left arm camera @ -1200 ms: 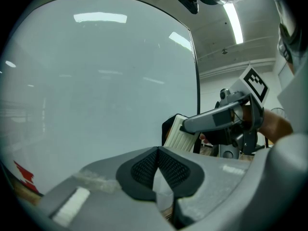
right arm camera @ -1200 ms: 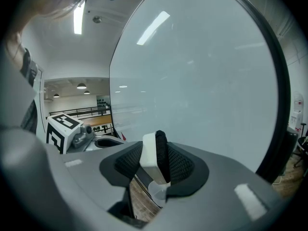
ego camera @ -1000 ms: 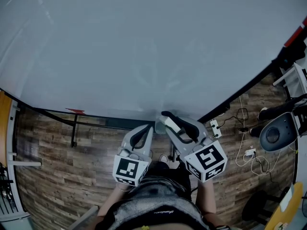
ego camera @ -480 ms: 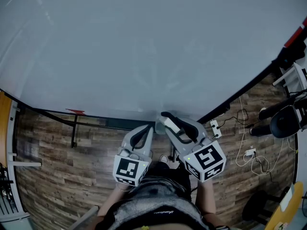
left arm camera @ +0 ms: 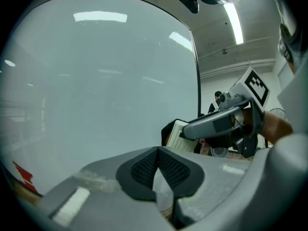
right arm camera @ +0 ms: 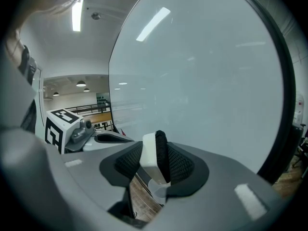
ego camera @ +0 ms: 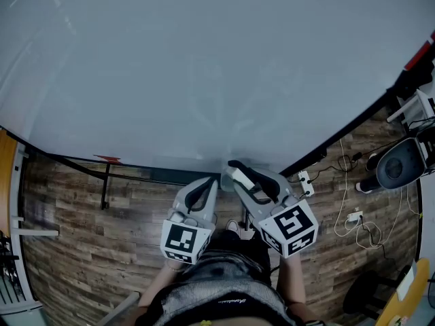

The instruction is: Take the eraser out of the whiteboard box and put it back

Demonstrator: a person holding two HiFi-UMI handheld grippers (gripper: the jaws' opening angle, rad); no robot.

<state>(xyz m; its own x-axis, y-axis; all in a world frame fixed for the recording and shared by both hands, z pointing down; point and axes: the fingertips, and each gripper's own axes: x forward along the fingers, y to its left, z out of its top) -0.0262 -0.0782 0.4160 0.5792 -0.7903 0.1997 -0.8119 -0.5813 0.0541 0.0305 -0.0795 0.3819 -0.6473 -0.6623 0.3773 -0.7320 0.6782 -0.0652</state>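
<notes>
My right gripper point(right arm camera: 155, 165) was clamped on the eraser point(right arm camera: 152, 150), held upright at the whiteboard's point(ego camera: 204, 66) bottom edge; my left gripper point(left arm camera: 157, 170) beside it had its jaws together, empty.

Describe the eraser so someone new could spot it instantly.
Start at the big whiteboard; near its bottom edge a person holds two grippers. The eraser is the small block, white one side, black the other, clamped in the right gripper; the left gripper is shut, empty.

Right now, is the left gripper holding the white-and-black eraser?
No, the left gripper is shut empty; the right gripper's jaws clamp the eraser.
</notes>
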